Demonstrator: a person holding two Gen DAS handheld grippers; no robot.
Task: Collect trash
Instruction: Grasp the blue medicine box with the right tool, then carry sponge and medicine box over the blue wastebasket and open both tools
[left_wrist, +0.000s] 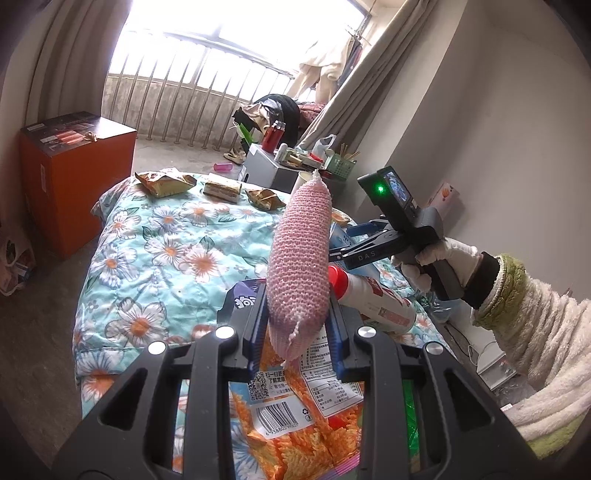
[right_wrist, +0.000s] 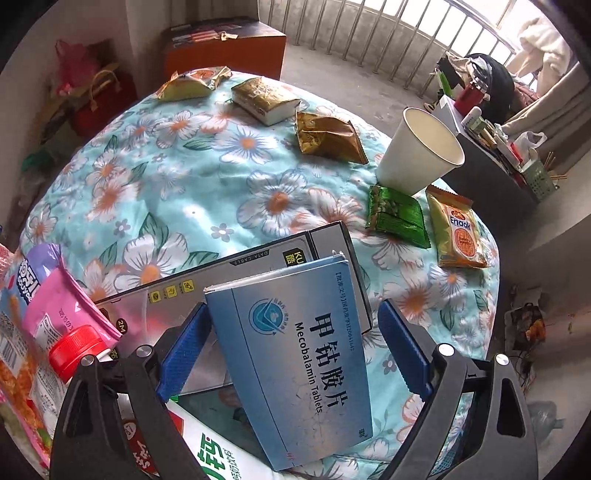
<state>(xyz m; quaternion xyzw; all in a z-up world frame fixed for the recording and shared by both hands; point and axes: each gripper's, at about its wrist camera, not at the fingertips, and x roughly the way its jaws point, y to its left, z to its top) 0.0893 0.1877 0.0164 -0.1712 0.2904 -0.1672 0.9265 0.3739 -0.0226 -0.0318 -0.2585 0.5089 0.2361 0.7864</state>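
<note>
My left gripper (left_wrist: 297, 317) is shut on a pink foam net sleeve (left_wrist: 301, 258) and holds it upright above the floral quilt (left_wrist: 166, 243). Below it lie an orange snack bag (left_wrist: 295, 417) and a white bottle with a red cap (left_wrist: 373, 295). My right gripper (right_wrist: 291, 354) is open with its jaws on either side of a blue Mecobalamin tablet box (right_wrist: 295, 362); I cannot tell whether the pads touch it. The right gripper also shows in the left wrist view (left_wrist: 354, 247). The box lies over a long grey cable box (right_wrist: 236, 273).
On the quilt lie gold snack bags (right_wrist: 327, 138), a gold-wrapped pack (right_wrist: 264, 98), a paper cup (right_wrist: 421, 151), a green packet (right_wrist: 397, 216), an Enaok packet (right_wrist: 460, 230) and a pink pouch (right_wrist: 62, 314). An orange box (left_wrist: 77, 177) stands on the left. A cluttered side table (left_wrist: 295, 162) stands behind.
</note>
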